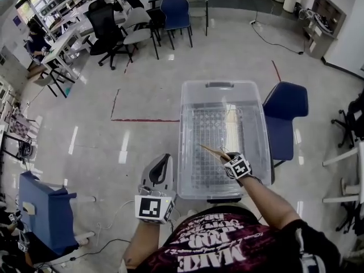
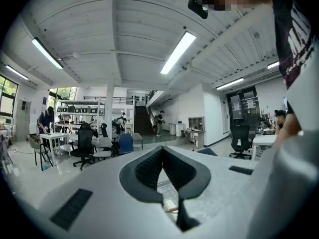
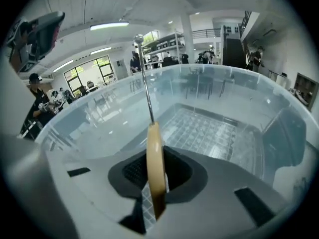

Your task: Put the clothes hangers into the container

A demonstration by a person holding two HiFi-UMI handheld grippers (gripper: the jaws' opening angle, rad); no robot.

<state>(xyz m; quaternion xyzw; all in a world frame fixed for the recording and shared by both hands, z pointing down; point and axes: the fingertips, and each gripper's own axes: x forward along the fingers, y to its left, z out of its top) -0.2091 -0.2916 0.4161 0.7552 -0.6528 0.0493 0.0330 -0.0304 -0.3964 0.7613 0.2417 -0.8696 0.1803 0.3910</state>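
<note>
The right hand-held gripper (image 1: 226, 158) pinches a wooden clothes hanger (image 3: 154, 173) edge-on, hook forward, just over the near edge of the clear container (image 1: 186, 152) on the floor, apparently to lower it inside; the left hand-held gripper (image 2: 162, 152) waits aside, jaws together, empty

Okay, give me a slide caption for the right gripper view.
Right gripper clamps a wooden hanger, its metal hook pointing up, over the clear plastic container.
</note>
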